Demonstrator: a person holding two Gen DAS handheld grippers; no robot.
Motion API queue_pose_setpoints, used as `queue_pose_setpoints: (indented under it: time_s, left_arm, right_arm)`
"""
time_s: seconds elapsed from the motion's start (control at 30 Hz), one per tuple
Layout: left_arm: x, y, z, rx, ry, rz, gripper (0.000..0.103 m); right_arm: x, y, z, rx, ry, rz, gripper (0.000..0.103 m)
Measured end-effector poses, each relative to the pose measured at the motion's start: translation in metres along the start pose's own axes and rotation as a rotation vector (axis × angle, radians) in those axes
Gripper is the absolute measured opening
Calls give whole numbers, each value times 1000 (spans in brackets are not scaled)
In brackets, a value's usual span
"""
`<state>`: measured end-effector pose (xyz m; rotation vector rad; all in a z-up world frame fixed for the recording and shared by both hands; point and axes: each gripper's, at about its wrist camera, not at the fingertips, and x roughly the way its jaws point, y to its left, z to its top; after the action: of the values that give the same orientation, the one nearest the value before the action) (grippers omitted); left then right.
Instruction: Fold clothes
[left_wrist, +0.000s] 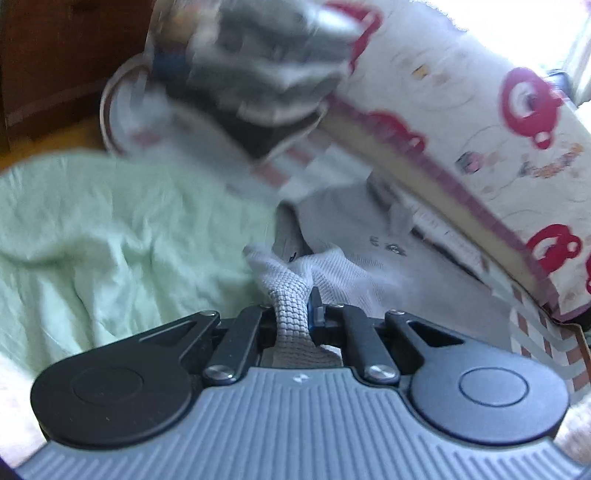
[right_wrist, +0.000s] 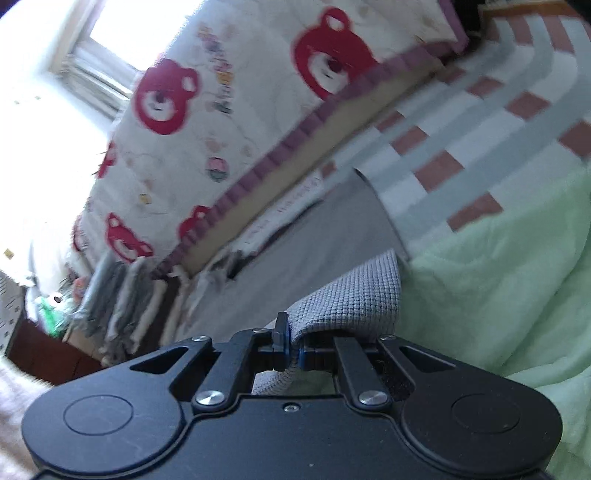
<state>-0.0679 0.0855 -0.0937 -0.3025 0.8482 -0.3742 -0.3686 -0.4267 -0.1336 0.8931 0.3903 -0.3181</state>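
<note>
Grippers (left_wrist: 293, 314) (right_wrist: 293, 345) pinching grey garment (left_wrist: 369, 236), seemingly bunched

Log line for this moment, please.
left gripper: shut on grey garment | right gripper: shut on same | phase: folding

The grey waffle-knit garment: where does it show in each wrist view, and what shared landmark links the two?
Left wrist: grey waffle-knit garment at lower centre, bunched and pinched in the left gripper.
Right wrist: at lower centre, a folded edge pinched in the right gripper.
Shared landmark: the red-bear quilt behind.
</note>
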Motion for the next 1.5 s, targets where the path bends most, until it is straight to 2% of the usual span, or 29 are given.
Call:
queue_pose_setpoints:
  time_s: [0.1, 0.2, 0.33, 0.43, 0.57, 0.63, 0.73, 0.87, 0.97, 1.13, 1.2, 1.27, 1.3, 1.37, 1.5]
  left_arm:
    - [37, -5, 24, 31, 40, -16, 5]
    - [72, -23, 56, 120, 26, -18, 6]
    - [130, -45, 95, 156, 28, -57, 7]
    - [185, -56, 108, 172, 65, -40, 8]
    - [242, -64, 119, 163, 101, -40, 6]
    - [251, -65, 129, 117, 92, -75, 6]
    - [262, -67, 140, 71, 75, -103, 6]
    - [299, -75, 141, 128, 132, -75, 6]
    - [322, -81, 141, 171, 153, -49, 6]
    - [350, -78, 146, 117, 167, -36, 10]
    - [357, -75, 147, 109, 196, -18, 10]
    - [352, -70, 149, 100, 199, -44, 12]
    - [347, -67, 151, 101, 193, -61, 14]
    - [334, -62, 157, 112, 164, -82, 16]
    - [332, -52, 165, 141, 149, -87, 17]
  right_arm:
    - [30, 4, 15, -13, 11, -28, 7]
    - [62, 8, 31, -26, 23, -58, 7]
    - [121, 13, 75, -49, 48, -134, 7]
    - [167, 16, 106, -64, 70, -193, 7]
    - [228, 2, 112, -52, 140, -292, 7]
    - [242, -2, 114, -51, 151, -320, 7]
    - [247, -7, 124, -55, 127, -313, 7]
    - [256, -14, 139, -73, 110, -308, 7]
    - [280, -19, 147, -78, 174, -356, 7]
    - [320, -32, 158, -50, 288, -476, 9]
    - [333, -34, 163, -86, 363, -485, 17]
    - [342, -31, 169, -156, 450, -484, 18]
    - [345, -27, 172, -203, 483, -482, 15]
    - [342, -9, 181, -352, 490, -462, 14]
    - [347, 26, 193, -464, 450, -434, 14]
